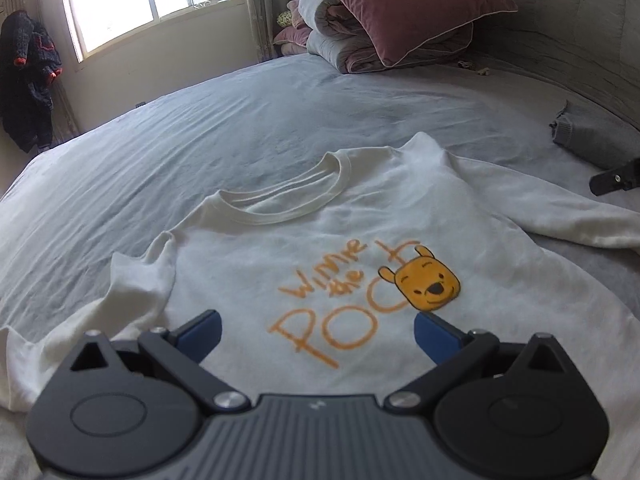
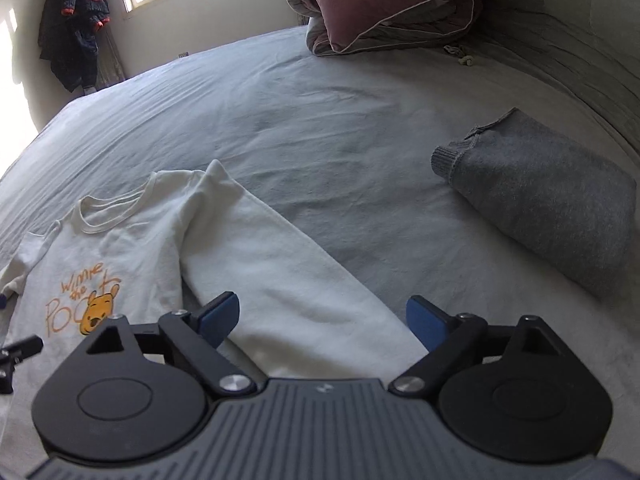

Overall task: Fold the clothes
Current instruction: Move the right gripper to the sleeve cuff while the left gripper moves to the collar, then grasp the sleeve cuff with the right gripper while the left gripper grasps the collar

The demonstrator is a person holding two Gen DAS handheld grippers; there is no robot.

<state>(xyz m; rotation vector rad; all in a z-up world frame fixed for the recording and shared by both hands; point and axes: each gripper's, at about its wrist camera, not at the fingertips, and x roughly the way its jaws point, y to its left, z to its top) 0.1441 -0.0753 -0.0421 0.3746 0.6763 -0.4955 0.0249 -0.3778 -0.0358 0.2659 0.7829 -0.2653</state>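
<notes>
Sweatshirt (image 1: 320, 240), white with an orange bear print, lies face up on the bed (image 1: 200, 140), spread out ahead of both grippers. Left gripper (image 1: 318, 332) hovers over the lower chest, its blue fingers (image 1: 206, 330) spread wide apart and empty, the print between and just beyond them. Right gripper (image 2: 322, 322) also has its fingers (image 2: 220, 316) wide apart, with one sleeve (image 2: 288, 272) running between them. Beyond the right finger a folded grey garment (image 2: 552, 200) sits well apart from the sleeve. Pillows (image 1: 392, 8) are piled far ahead.
</notes>
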